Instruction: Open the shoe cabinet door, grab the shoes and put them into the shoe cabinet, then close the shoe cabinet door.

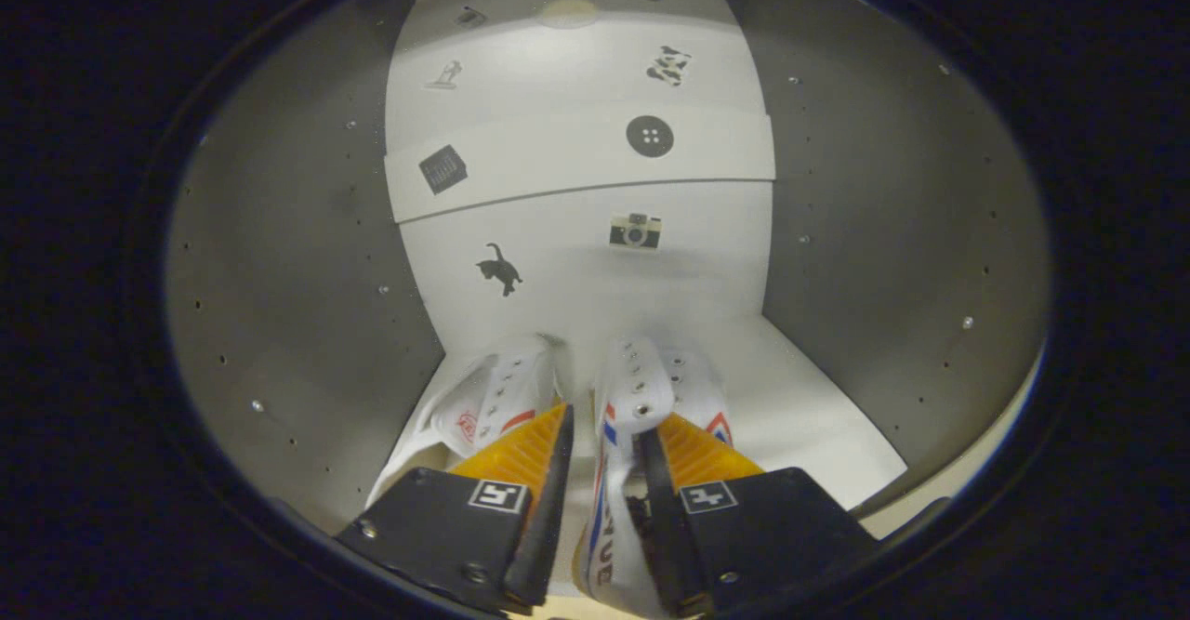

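I am looking into the open shoe cabinet. Two white shoes with red and blue trim lie on its white floor (799, 415). The right shoe (641, 378) stands upright, and its inner side wall runs between the fingers of my gripper (606, 423). The right finger touches that wall, while a narrow gap shows between the wall and the left finger. The left shoe (497, 397) leans toward the cabinet's left wall, just beyond the left finger. The fingers stand a little apart, so the gripper is open.
Grey side walls, the left wall (297, 304) and the right wall (883, 276), close in on both sides. The white back panel (576, 276) carries small stickers, and a white shelf edge (558, 160) crosses above. The floor's front edge (883, 490) lies to the right of the fingers.
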Action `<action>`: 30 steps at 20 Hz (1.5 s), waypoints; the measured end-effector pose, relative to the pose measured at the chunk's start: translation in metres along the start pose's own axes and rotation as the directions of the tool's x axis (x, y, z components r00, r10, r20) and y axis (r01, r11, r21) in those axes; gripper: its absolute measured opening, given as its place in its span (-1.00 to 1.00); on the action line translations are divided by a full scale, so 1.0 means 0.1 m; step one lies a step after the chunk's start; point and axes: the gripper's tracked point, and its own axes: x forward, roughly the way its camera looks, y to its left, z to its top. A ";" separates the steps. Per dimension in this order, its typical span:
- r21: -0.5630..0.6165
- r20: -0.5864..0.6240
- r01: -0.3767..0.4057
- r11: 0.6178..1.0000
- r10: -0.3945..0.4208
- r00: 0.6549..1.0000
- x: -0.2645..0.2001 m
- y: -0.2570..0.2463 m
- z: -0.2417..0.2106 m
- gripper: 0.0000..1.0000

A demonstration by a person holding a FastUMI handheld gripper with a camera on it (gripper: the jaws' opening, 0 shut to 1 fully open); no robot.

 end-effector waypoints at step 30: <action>-0.129 0.377 -0.071 0.989 0.115 0.919 -4.33 -0.18 -0.30 0.98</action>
